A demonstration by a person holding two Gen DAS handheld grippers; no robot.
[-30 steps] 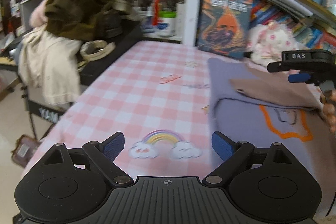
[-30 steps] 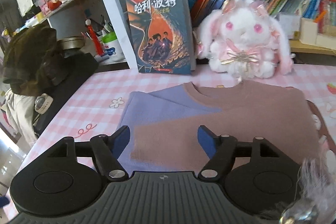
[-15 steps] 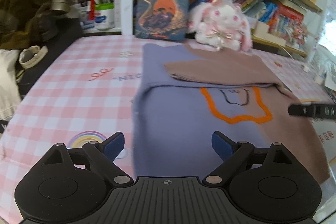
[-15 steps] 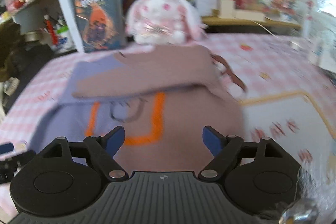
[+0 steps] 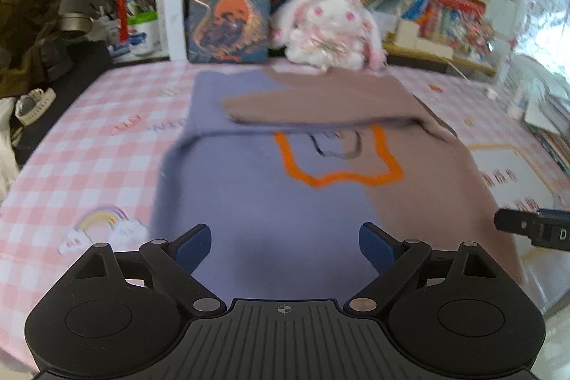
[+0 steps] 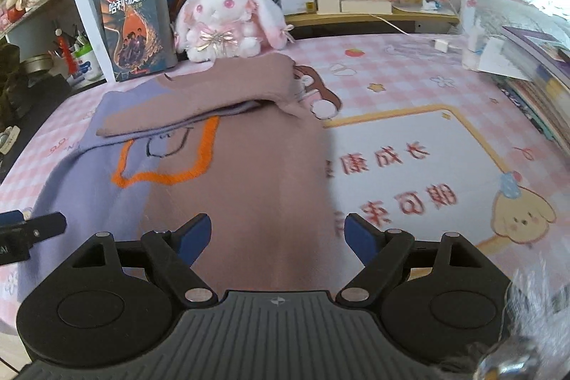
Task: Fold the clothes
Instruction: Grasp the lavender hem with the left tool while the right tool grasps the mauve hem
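The desk (image 6: pixel 409 88) carries a pink checked cloth printed with cartoon figures and a framed panel of characters. A two-tone sweater (image 6: pixel 228 173), lilac and mauve with an orange outline, lies flat at the desk's middle, one sleeve folded across its chest. Left gripper (image 5: pixel 285 246) and right gripper (image 6: pixel 276 235) hang over its near hem, jaws apart, nothing between. A plush rabbit (image 6: pixel 224 20) and a book (image 6: pixel 137 27) stand at the far edge below crowded shelves.

Purple/brown sweater (image 5: pixel 256 202) flat on checkered tablecloth (image 5: pixel 89 166), sleeves folded across chest.
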